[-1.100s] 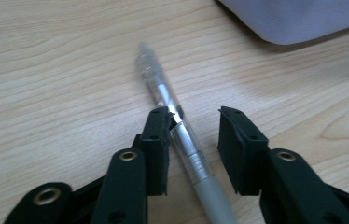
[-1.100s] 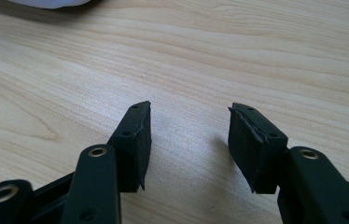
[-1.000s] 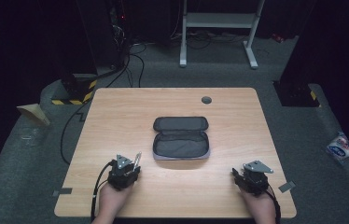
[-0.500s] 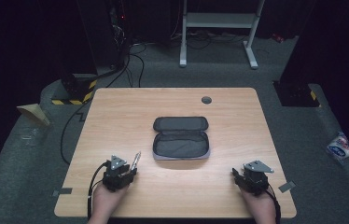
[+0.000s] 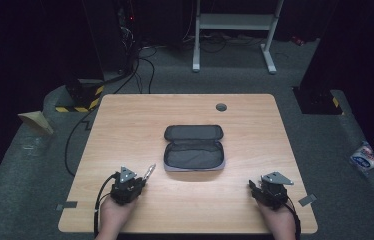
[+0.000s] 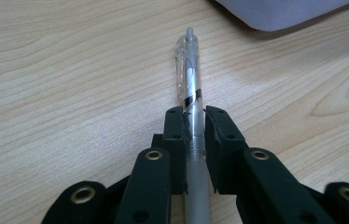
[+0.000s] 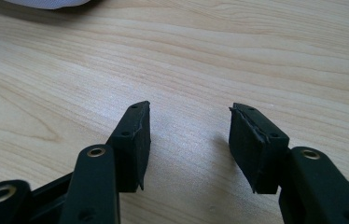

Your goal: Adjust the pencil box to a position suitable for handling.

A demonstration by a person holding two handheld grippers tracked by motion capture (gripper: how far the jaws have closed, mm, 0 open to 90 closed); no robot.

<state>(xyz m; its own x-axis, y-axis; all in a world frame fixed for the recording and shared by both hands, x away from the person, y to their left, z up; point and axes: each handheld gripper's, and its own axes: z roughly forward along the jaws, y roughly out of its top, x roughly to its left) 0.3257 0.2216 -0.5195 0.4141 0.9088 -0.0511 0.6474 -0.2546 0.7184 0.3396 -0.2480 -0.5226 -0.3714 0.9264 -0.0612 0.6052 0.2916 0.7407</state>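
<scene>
Left tool [image 5: 147, 172] is clenching a clear-barrelled click pen with a silver refill [image 6: 189, 84] — jaws pinching it at the grip section, clicker end pointing ahead toward the open grey fabric zip pouch [image 5: 194, 155]. The pen is sitting near the front-left corner of the light wood bench [image 5: 125, 120], just short of the pouch's front-left corner, and seems to be lying low along the surface.

Right tool [image 7: 189, 140] is resting released, jaws wide apart over bare wood near the front-right corner, gripping nothing.

Judged step: carrying the pen into the pouch. To do it well, lift first so the tip is clearing the pouch's raised rim, keep the barrel level — the pinch looks narrow, so it may pivot. The free tool could be steadying the pouch's near edge during release.
</scene>
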